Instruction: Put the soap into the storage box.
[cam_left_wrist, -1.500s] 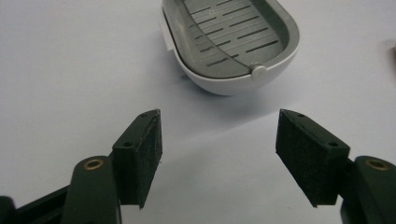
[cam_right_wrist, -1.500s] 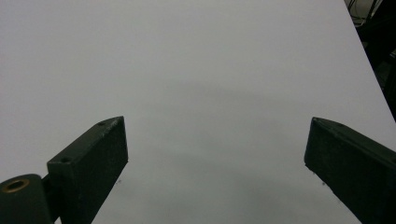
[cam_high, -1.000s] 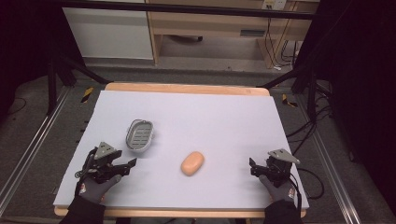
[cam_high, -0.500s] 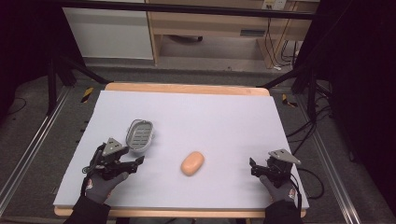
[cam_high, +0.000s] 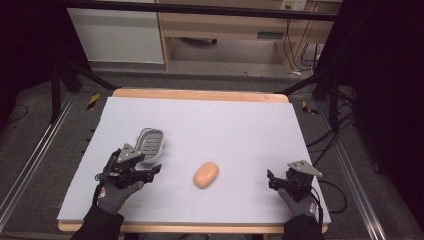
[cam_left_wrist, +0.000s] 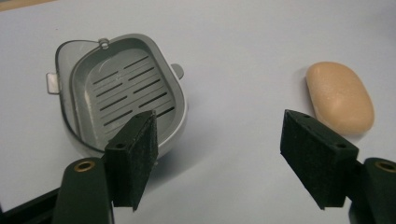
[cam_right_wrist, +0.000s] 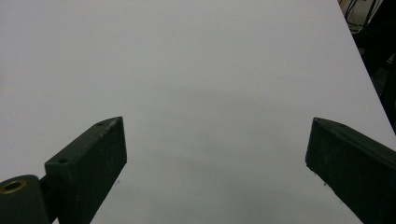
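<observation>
A grey slotted soap dish (cam_high: 151, 141) lies on the left half of the white table (cam_high: 240, 120). An orange-tan bar of soap (cam_high: 206, 174) rests near the middle front, apart from the dish. My left gripper (cam_high: 156, 170) hovers just in front of the dish, open and holding nothing. In the left gripper view the dish (cam_left_wrist: 121, 93) sits behind the left jaw and the soap (cam_left_wrist: 340, 97) behind the right jaw, with the left gripper (cam_left_wrist: 218, 128) spread wide. My right gripper (cam_high: 270, 180) rests open at the front right; in its own view the right gripper (cam_right_wrist: 215, 135) faces bare table (cam_right_wrist: 201, 70).
The white sheet covers a wooden tabletop whose edge (cam_high: 200, 94) shows at the back. Black frame legs (cam_high: 65, 75) stand off both back corners, and cables (cam_high: 330, 190) trail off the right side. A wooden shelf unit (cam_high: 225, 35) stands beyond the table.
My left gripper has moved right and a little forward, ending close to the soap dish. The right gripper, soap and dish have stayed put.
</observation>
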